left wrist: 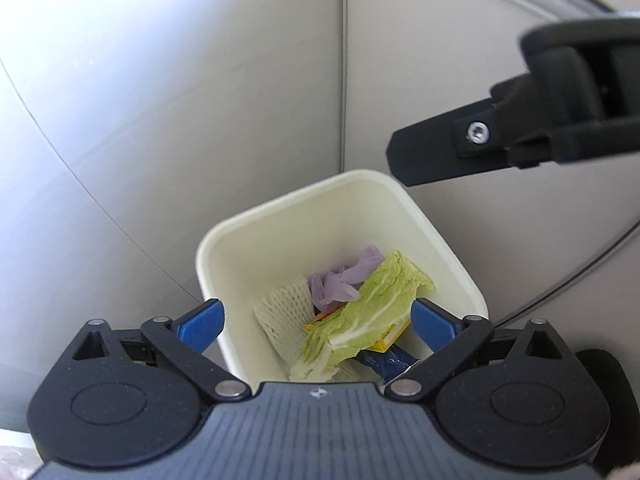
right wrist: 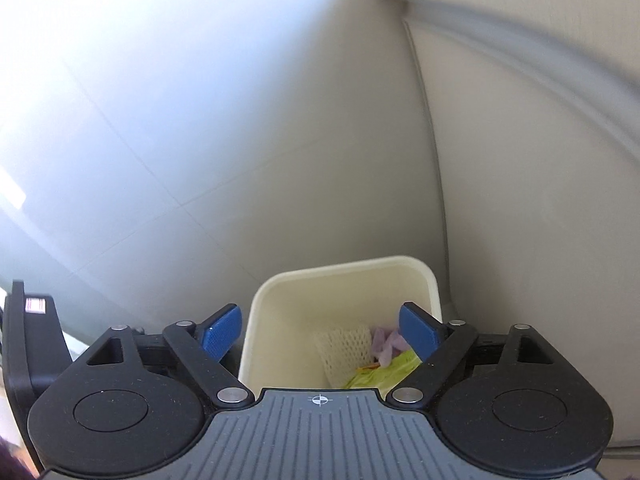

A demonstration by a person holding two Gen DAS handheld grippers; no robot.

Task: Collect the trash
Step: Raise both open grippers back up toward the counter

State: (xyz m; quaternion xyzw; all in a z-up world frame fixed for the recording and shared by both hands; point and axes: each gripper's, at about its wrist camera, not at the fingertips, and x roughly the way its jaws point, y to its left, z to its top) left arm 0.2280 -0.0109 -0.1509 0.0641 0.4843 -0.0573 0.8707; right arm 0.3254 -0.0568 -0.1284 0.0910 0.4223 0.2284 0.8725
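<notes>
A cream square bin [left wrist: 440, 240] stands on the floor below both grippers. Inside lie a pale green cabbage leaf [left wrist: 372, 308], a crumpled purple glove [left wrist: 348, 280], a white foam net [left wrist: 280, 312], a yellow packet [left wrist: 390, 338] and a dark blue wrapper [left wrist: 384, 364]. My left gripper [left wrist: 316, 316] hangs over the bin mouth, open, its blue pads wide apart with nothing between them. My right gripper [right wrist: 320, 312] is open too, above the same bin [right wrist: 272, 320]. From there I see the net [right wrist: 344, 348], the glove [right wrist: 386, 342] and the leaf [right wrist: 384, 372].
A black finger [left wrist: 436, 148] of the right gripper reaches in from the upper right of the left wrist view, above the bin's far corner. Beige panels [left wrist: 480, 40] rise right behind the bin. Pale grey floor tiles [right wrist: 200, 140] spread to the left.
</notes>
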